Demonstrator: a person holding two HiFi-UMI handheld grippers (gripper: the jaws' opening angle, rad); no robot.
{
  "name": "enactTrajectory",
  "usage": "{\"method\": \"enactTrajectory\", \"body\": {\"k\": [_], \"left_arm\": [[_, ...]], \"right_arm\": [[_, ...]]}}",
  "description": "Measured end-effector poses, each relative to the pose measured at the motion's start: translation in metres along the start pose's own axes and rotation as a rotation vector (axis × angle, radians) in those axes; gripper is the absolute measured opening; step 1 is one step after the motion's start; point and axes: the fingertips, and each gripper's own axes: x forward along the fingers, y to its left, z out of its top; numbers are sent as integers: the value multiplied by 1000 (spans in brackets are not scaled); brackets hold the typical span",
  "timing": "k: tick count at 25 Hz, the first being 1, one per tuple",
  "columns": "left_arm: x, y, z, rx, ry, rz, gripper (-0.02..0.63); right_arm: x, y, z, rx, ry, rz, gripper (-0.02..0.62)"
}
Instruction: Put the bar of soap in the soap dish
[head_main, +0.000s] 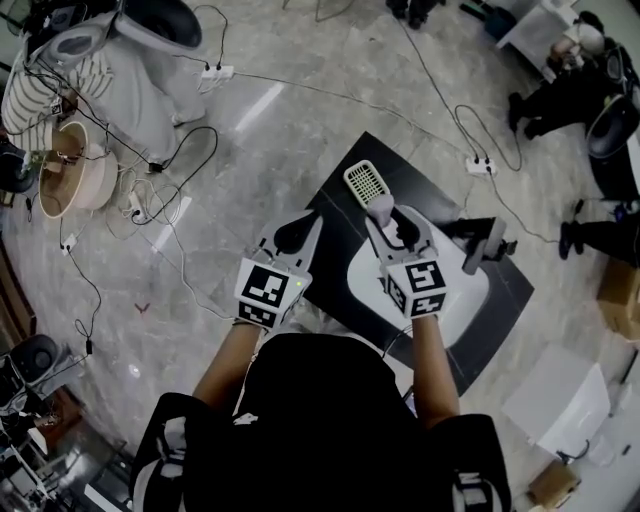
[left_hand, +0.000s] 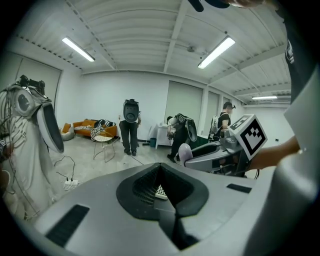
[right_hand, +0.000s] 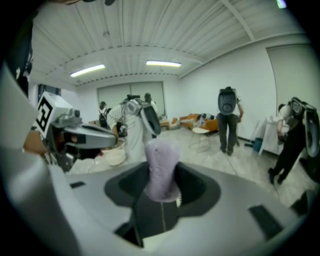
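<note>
- The lilac bar of soap (right_hand: 161, 170) is gripped upright by the right gripper (head_main: 385, 215), close to the white slatted soap dish (head_main: 365, 181).
- The left gripper (head_main: 293, 232) is closed on nothing.

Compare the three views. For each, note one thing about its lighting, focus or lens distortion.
Head view: the wide lens bends the edges, and a glare streak whitens the floor. Left gripper view: fisheye with black corners, ceiling lights blown out, the distance fairly sharp. Right gripper view: soft throughout, and the bar of soap held in the right claw is blurred.
</note>
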Motion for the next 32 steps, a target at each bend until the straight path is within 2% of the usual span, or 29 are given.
{"method": "enactTrajectory", "body": {"k": [5,23,29,32], "left_arm": [[12,0,-14,-10,35,-8,25],[38,9,-56,-64,133,-9,26],[43,9,-71,-6,187,2,26],[43,10,-78,-23,206,-5,26]], "right_arm": [[13,-5,-25,19,58,31,202],[67,-53,-90,45,260,44,202],[90,-66,-101,13,320,49,202],[101,-70,-104,12,345,47,202]]}}
